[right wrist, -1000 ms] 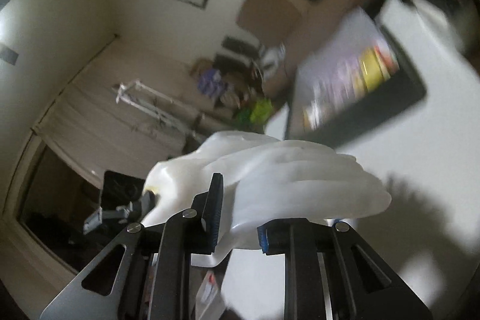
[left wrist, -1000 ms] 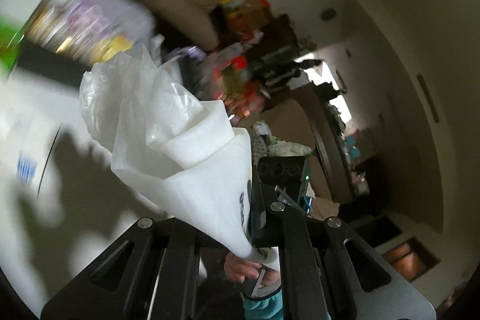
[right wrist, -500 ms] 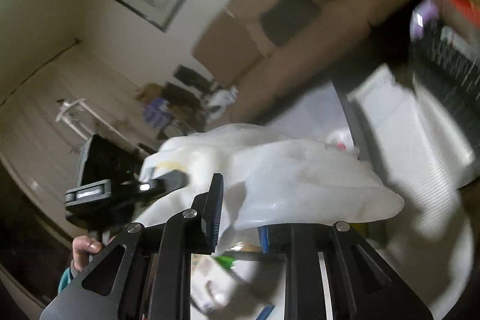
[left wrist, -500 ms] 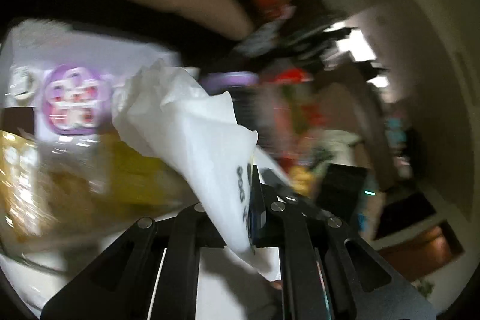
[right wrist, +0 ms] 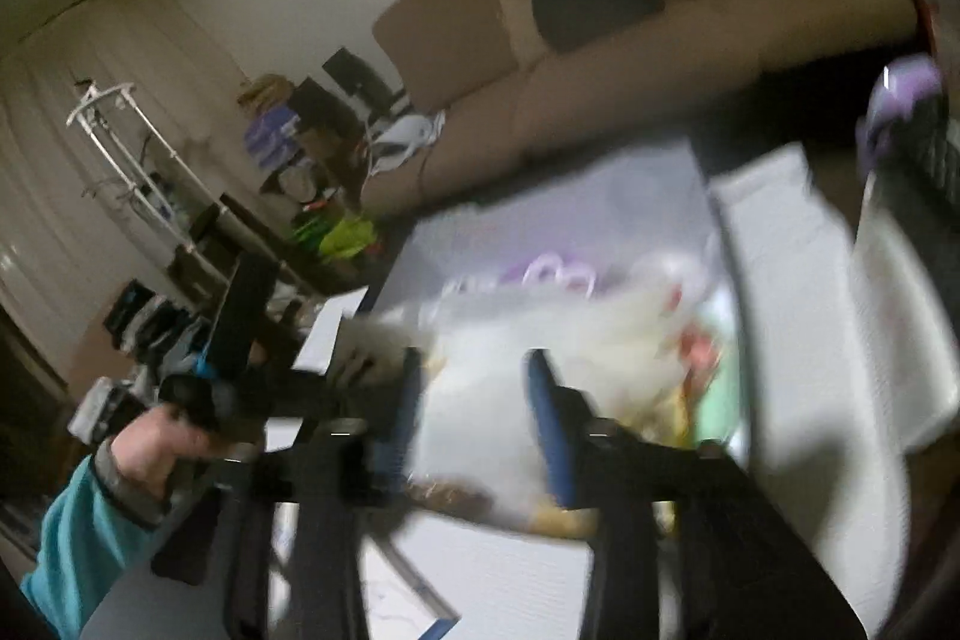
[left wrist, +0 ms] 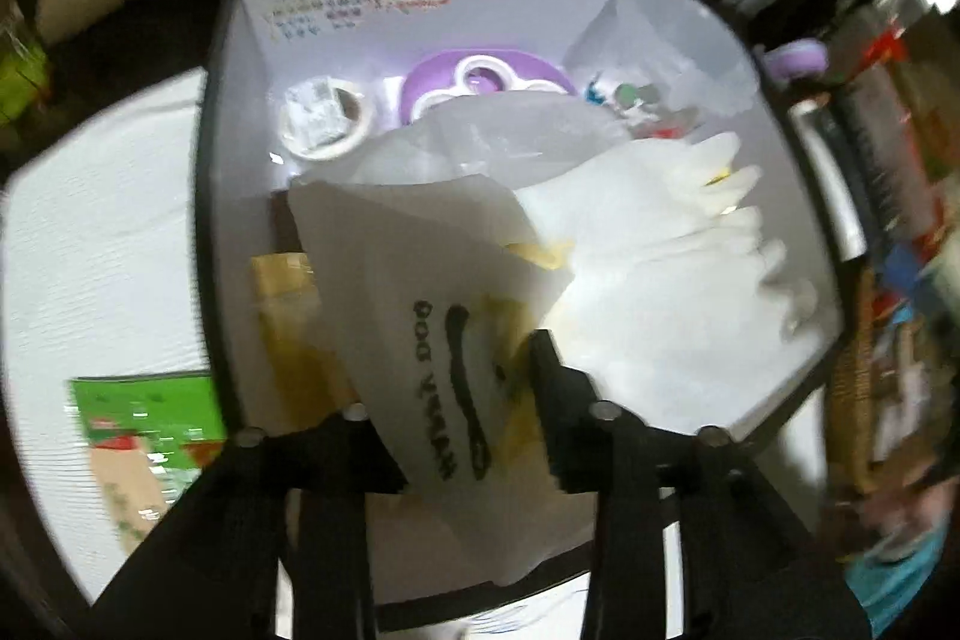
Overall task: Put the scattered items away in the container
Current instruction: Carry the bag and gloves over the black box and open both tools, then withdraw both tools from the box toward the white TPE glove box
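While both grippers hang over the container (left wrist: 216,196), a wide bin with a dark rim and a pale floor, their jaws are opening. In the left wrist view the left gripper (left wrist: 456,400) points steeply down into the bin, and a white plastic bag (left wrist: 432,280) with black lettering lies between its fingers; the right finger (left wrist: 552,376) stands apart from the bag, though whether the left one touches it I cannot tell. Just right of that bag, inside the bin, lies a crumpled white bag (left wrist: 672,244) with ruffled edges. Farther in sit a purple tray (left wrist: 480,82) with white petal shapes, a roll of tape (left wrist: 324,118) to its left, and a clear plastic bag (left wrist: 660,40) at the far right. A yellow packet (left wrist: 288,316) lies at the near left of the bin, partly under the lettered bag. Left of the bin, on the white table (left wrist: 102,232), rests a green booklet (left wrist: 144,400).

From the right wrist view, much blurred, the right gripper (right wrist: 474,412) has its blue-padded fingers (right wrist: 552,424) spread, with the white crumpled mass in the gap and no clear contact on either pad. At the left edge a hand (right wrist: 162,442) in a teal sleeve (right wrist: 72,532) holds the other tool's handle. Beyond the table stands a tan sofa (right wrist: 600,58) with a dark cushion (right wrist: 594,10).
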